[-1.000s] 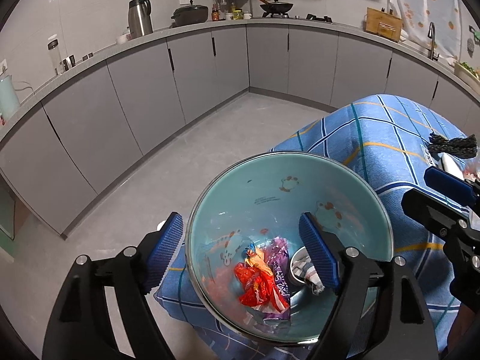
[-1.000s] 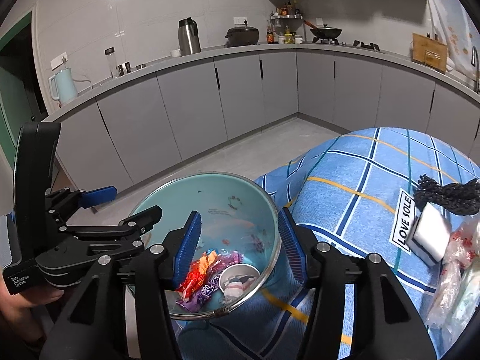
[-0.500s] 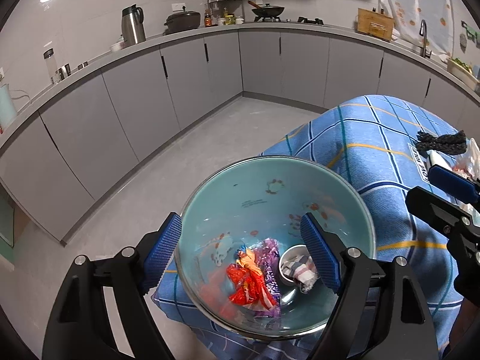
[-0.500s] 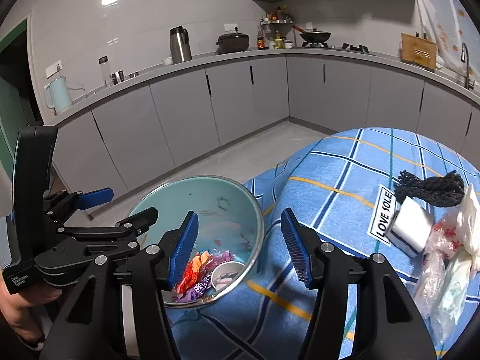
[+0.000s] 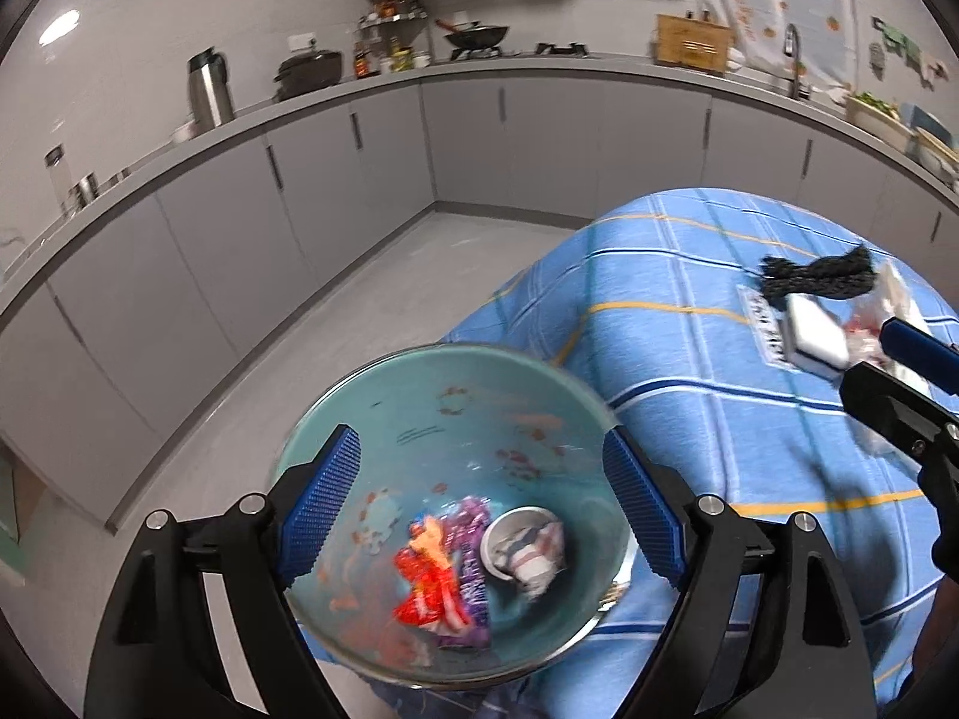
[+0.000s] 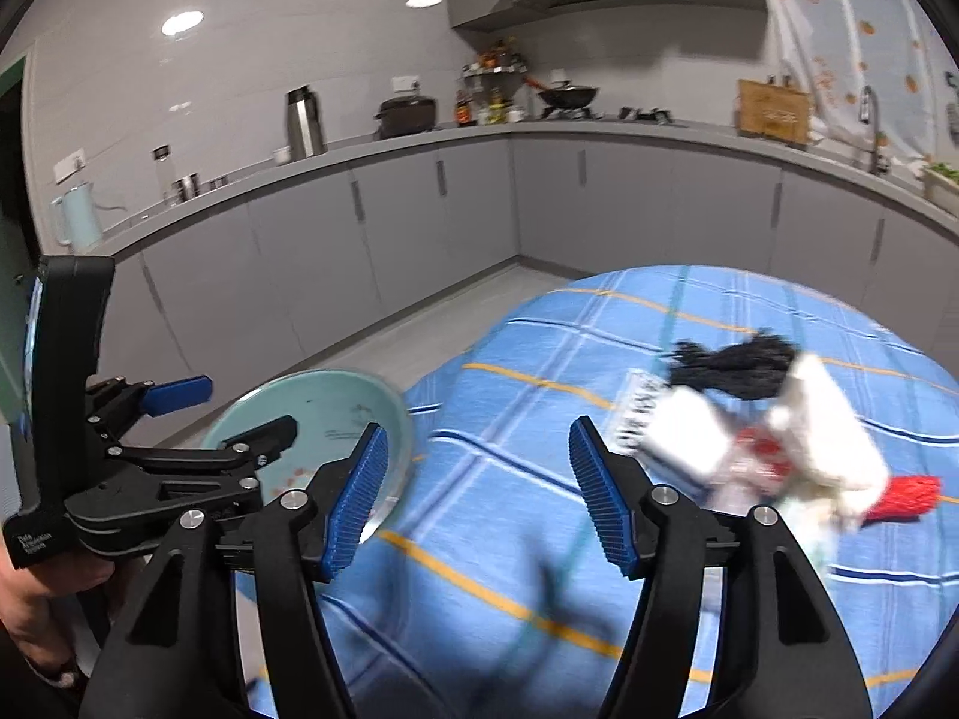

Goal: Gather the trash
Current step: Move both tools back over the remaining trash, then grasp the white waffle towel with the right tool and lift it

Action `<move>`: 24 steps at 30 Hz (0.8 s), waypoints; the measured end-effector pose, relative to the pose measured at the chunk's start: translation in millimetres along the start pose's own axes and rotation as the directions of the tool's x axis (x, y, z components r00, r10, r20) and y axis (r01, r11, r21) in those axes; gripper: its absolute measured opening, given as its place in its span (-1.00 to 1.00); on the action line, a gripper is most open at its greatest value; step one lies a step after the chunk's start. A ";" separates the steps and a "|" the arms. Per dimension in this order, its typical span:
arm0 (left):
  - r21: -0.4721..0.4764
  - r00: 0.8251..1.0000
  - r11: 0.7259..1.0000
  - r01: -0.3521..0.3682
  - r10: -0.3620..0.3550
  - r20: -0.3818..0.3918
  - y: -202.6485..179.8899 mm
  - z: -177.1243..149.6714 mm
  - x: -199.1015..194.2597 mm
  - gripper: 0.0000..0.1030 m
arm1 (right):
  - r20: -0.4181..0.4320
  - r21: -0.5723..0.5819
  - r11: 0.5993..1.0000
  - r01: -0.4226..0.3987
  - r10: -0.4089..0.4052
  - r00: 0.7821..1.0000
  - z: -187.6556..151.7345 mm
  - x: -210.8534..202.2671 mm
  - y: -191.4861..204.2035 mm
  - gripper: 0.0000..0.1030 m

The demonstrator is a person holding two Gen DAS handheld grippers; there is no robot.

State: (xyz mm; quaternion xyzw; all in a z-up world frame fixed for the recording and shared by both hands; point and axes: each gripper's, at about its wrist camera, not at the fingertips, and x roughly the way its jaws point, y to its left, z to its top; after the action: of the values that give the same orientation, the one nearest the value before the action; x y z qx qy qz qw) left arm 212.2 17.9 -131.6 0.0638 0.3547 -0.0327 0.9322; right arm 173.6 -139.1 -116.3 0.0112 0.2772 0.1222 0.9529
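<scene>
Trash (image 6: pixel 773 455) on blue cloth (image 6: pixel 509 407) just right of right gripper (image 6: pixel 476 494), jaws spread, lately widening, nothing between

My left wrist camera looks steeply down, close over the round teal glass bowl (image 5: pixel 455 413) at the table edge. My right wrist camera sits alongside, facing across the blue checked tablecloth (image 6: pixel 539 539). Both views share the bowl, the cloth and the grey kitchen cabinets (image 5: pixel 509 138).
</scene>
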 end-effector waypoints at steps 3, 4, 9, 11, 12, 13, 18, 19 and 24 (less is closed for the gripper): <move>0.034 1.000 0.999 0.027 -0.027 0.014 -21.4 6.1 -1.4 0.67 | 0.022 0.016 0.999 0.045 -0.046 0.999 -2.7 -14.6 -19.6 0.25; 0.050 0.999 0.998 0.036 -0.037 0.017 -29.9 8.2 -1.5 0.68 | 0.027 0.019 0.998 0.065 -0.065 0.997 -3.8 -18.7 -26.4 0.25; 0.102 0.996 0.992 0.078 -0.082 0.029 -65.0 15.5 -0.2 0.68 | 0.034 0.056 0.983 0.172 -0.174 0.984 -10.9 -35.7 -71.3 0.27; 0.120 0.995 0.988 0.092 -0.096 0.032 -78.6 19.5 1.7 0.68 | 0.026 0.079 0.973 0.215 -0.218 0.976 -14.0 -37.8 -90.7 0.27; 0.133 0.993 0.986 0.104 -0.110 0.034 -87.8 22.0 2.8 0.69 | 0.023 0.088 0.969 0.231 -0.234 0.972 -14.9 -38.0 -98.5 0.27; 0.142 0.993 0.984 0.109 -0.115 0.037 -94.7 23.5 4.1 0.69 | 0.021 0.095 0.965 0.243 -0.246 0.969 -15.5 -37.9 -105.0 0.27; 0.174 0.991 0.977 0.122 -0.130 0.036 -122.2 31.0 15.7 0.71 | 0.006 0.109 0.951 0.289 -0.291 0.957 -18.3 -30.7 -133.2 0.40; 0.183 0.991 0.975 0.124 -0.132 0.031 -127.4 33.3 19.3 0.71 | 0.000 0.110 0.951 0.287 -0.289 0.957 -18.4 -27.7 -137.2 0.40; 0.210 0.991 0.969 0.126 -0.134 0.023 -145.3 40.6 33.0 0.74 | -0.024 0.121 0.953 0.279 -0.278 0.960 -18.3 -15.2 -152.2 0.40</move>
State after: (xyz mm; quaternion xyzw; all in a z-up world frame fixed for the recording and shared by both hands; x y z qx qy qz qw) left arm 248.1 -132.2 -137.4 0.1372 0.3354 -0.1319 0.9226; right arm 186.0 -291.2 -137.4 0.0304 0.2863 -0.0306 0.9572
